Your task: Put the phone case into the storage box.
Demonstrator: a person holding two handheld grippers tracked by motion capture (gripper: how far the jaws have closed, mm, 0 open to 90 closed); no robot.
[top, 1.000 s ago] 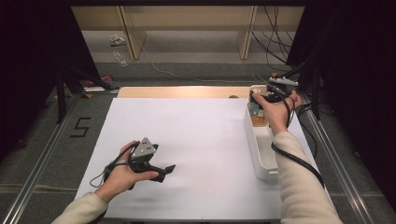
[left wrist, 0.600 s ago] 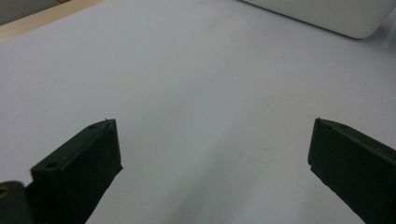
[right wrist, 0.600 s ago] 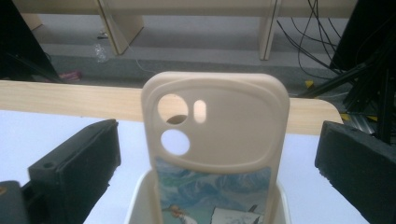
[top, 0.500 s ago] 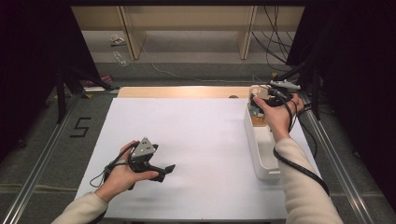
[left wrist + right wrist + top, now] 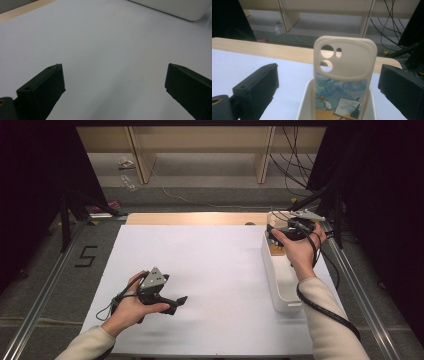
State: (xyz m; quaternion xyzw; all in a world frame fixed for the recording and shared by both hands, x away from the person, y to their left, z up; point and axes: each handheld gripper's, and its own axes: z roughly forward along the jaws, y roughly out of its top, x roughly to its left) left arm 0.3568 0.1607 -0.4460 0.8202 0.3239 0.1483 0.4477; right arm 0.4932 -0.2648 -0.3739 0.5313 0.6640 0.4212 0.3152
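Note:
A cream phone case (image 5: 344,75) with a painted landscape stands upright at the far end of a white bin (image 5: 308,100). My right gripper (image 5: 328,85) is held just behind it, the case framed between the jaws with clear gaps on both sides. The jaws have just been closing a little and touch nothing. In the high view the right gripper (image 5: 278,229) hovers over the far end of the bin (image 5: 280,287). My left gripper (image 5: 181,301) rests low over the white table sheet (image 5: 210,270), and its jaws (image 5: 115,85) are wide open and empty.
The long bin runs along the right edge of the sheet. A strip of bare wood (image 5: 200,218) lies at the table's far edge, with shelving and cables on the floor beyond. A metal rail (image 5: 45,295) runs along the table's left side.
The right hand has shifted slightly above the far end of the bin. The left hand and its gripper have stayed put.

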